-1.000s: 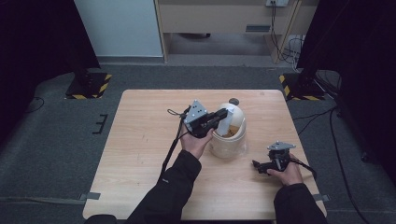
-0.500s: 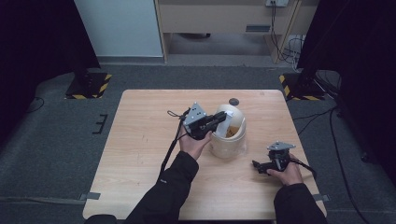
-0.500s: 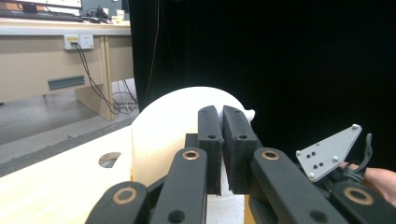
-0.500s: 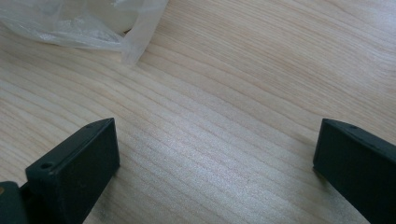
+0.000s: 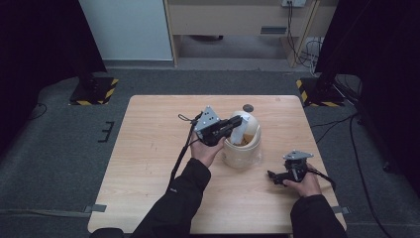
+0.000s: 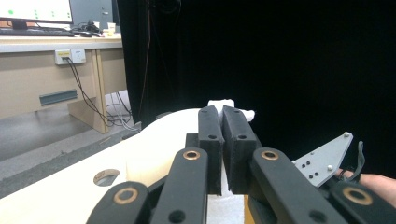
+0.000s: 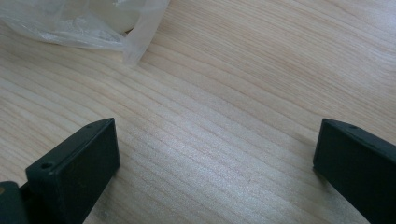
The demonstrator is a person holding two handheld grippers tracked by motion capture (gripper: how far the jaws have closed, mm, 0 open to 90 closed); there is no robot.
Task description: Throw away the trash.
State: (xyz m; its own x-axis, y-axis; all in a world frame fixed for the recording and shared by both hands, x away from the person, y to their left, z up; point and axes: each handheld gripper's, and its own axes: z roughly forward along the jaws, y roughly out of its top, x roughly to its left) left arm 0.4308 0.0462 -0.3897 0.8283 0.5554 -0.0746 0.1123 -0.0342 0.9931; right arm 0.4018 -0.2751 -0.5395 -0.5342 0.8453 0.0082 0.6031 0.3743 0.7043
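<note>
High view: one pale wooden tabletop (image 5: 148,173) carries one cream-coloured round container (image 5: 241,148) near its middle, with brownish contents visible inside its mouth and one white rounded lid or scoop-like piece (image 5: 247,123) tilted at its far rim; one small dark round hole (image 5: 248,107) sits in the tabletop just beyond the container; two hand-held grippers are in use, one per hand; the left gripper (image 5: 236,122) is held above the container's near-left side, pointing right across it, and its black jaws are clamped on a thin white piece at the container's mouth; the right gripper (image 5: 273,178) rests low on the tabletop to the right of the container and well apart from it, held by the person's right hand (image 5: 303,184), pointing left; two dark sleeves come in from the bottom edge. Left gripper view: the two jaws stand almost together, pinching one white fibrous-looking scrap (image 6: 229,105) that pokes out above their tips, and the grey three-cornered plate of the other gripper (image 6: 323,158) shows at the lower right. Right gripper view: the two jaws stand wide apart with bare wood grain between them, holding nothing; one piece of crumpled clear plastic film (image 7: 84,25) lies on the tabletop at the upper left, beside the container's pale base.
</note>
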